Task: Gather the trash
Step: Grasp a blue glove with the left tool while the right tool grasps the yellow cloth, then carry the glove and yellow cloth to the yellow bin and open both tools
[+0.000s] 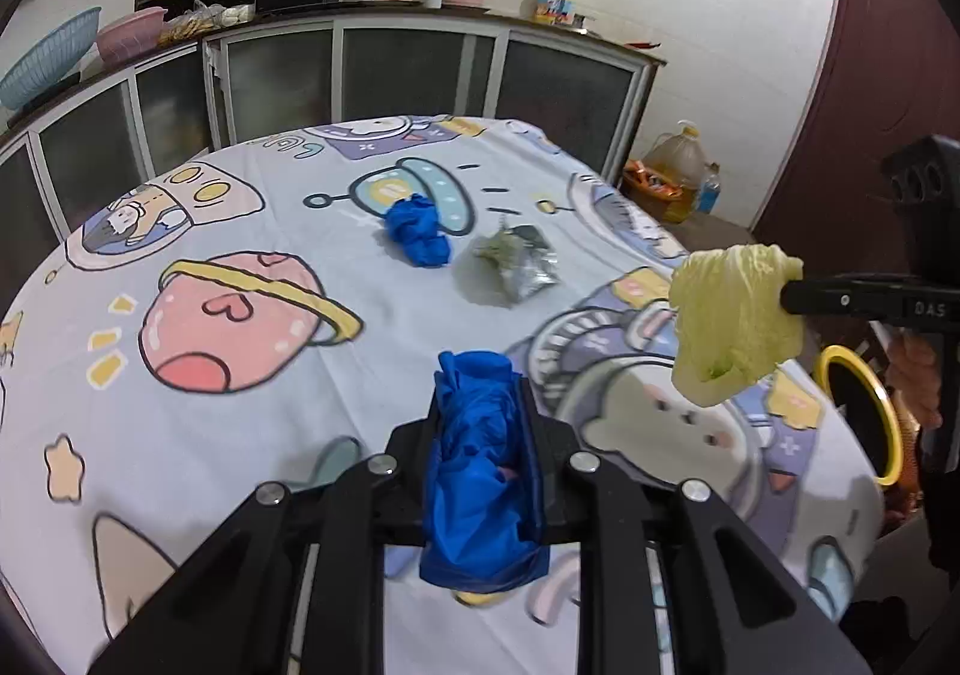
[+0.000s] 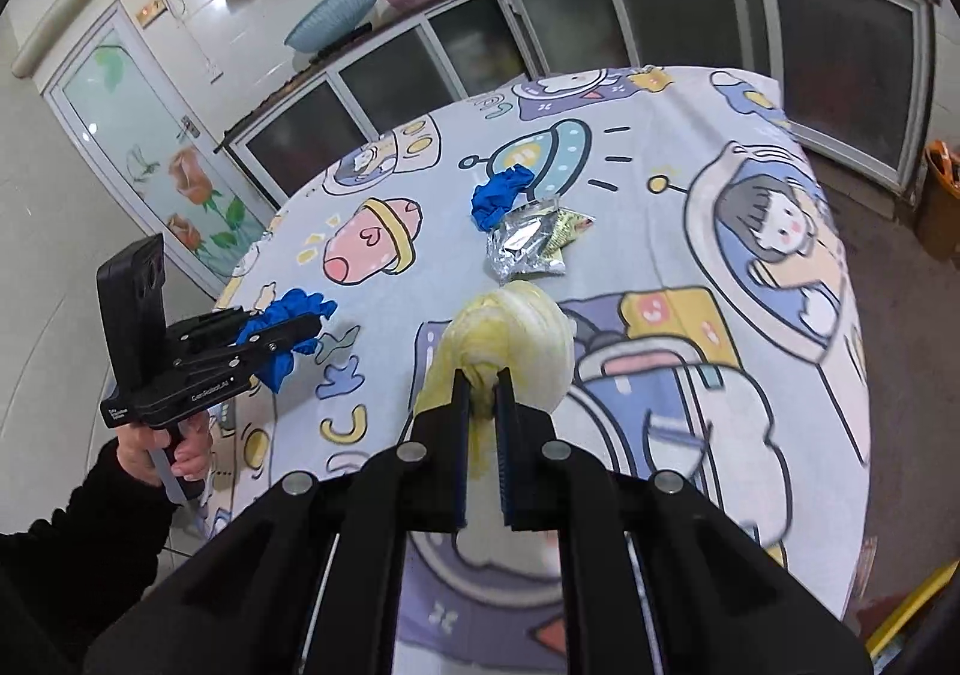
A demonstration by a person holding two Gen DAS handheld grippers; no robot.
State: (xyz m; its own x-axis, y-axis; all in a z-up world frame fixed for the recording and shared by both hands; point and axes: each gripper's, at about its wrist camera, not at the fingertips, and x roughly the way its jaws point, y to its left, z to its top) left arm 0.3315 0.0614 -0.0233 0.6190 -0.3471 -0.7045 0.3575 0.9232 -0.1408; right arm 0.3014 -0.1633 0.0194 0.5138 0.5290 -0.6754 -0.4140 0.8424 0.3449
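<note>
My left gripper (image 1: 480, 393) is shut on a crumpled blue glove (image 1: 480, 471) and holds it above the table's near side; it also shows in the right wrist view (image 2: 312, 324). My right gripper (image 2: 482, 378) is shut on a yellow-green cabbage leaf (image 2: 510, 339), held above the table; the leaf also shows in the left wrist view (image 1: 732, 315). A second blue glove (image 1: 417, 231) and a crumpled silver snack wrapper (image 1: 510, 261) lie side by side mid-table, also in the right wrist view, glove (image 2: 501, 195), wrapper (image 2: 528, 243).
The table wears a cartoon-print cloth (image 1: 240, 315). A yellow-rimmed bin (image 1: 864, 411) stands off the table's right edge. Kitchen cabinets (image 1: 390, 69) run behind the table. An oil jug (image 1: 678, 159) and a basket sit on the floor by the wall.
</note>
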